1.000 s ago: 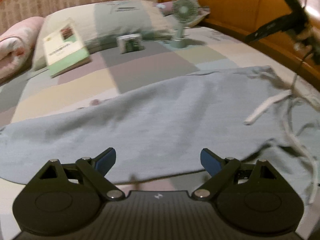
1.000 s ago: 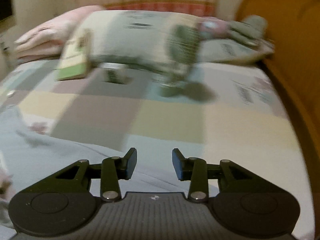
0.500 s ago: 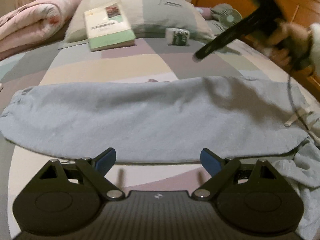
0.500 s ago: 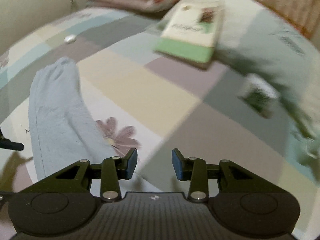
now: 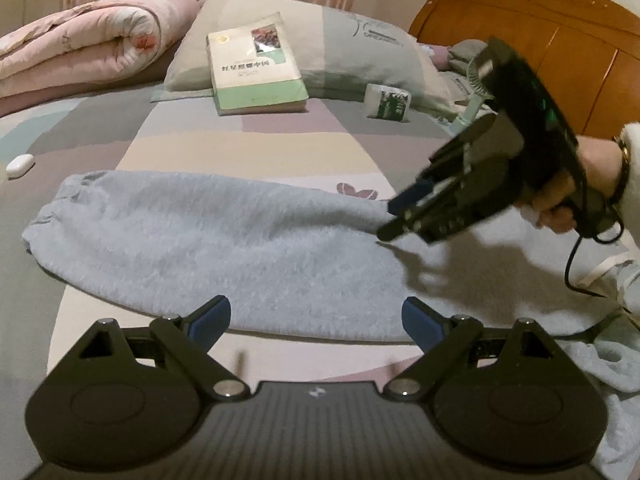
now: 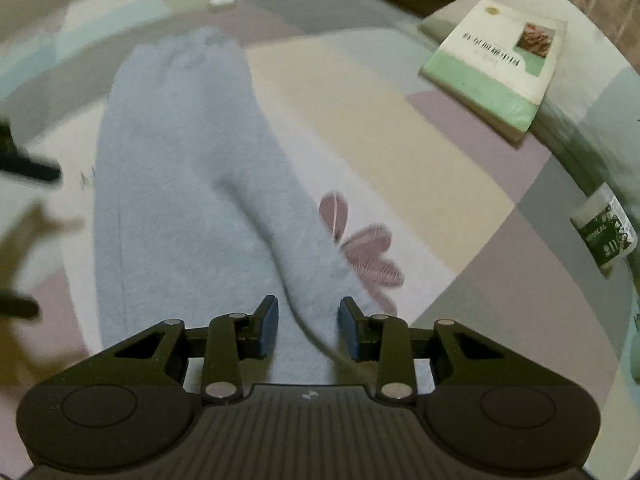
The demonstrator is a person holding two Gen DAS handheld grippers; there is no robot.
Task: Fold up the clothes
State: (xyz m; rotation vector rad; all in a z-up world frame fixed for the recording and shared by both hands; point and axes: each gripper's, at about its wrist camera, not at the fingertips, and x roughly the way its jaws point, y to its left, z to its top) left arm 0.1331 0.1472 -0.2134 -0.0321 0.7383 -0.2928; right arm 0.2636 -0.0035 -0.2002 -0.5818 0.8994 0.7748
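The scene is a bed (image 5: 192, 144) covered with a sheet of pastel blocks, with a wooden headboard (image 5: 560, 40) at the far right. Nearest to the left wrist camera, the left gripper (image 5: 316, 320) hangs with its jaws spread wide and nothing between them, just above the near edge of the light blue trousers (image 5: 224, 236). The trousers lie flat across the bed, with the cuffed leg end toward the left and the waist with a white drawstring (image 5: 600, 268) toward the right. Above the right part of the cloth is the right gripper (image 5: 400, 216), held by a hand (image 5: 560, 204). Its jaws are closing, and in the right wrist view a raised fold of the trousers lies between the fingers (image 6: 268, 320), not yet pressed. Farther back there is a small white object (image 5: 19, 165), a book (image 5: 256, 68) leaning on a pillow (image 5: 360, 40), a small packet (image 5: 387, 102), and a rolled pink quilt (image 5: 80, 52).
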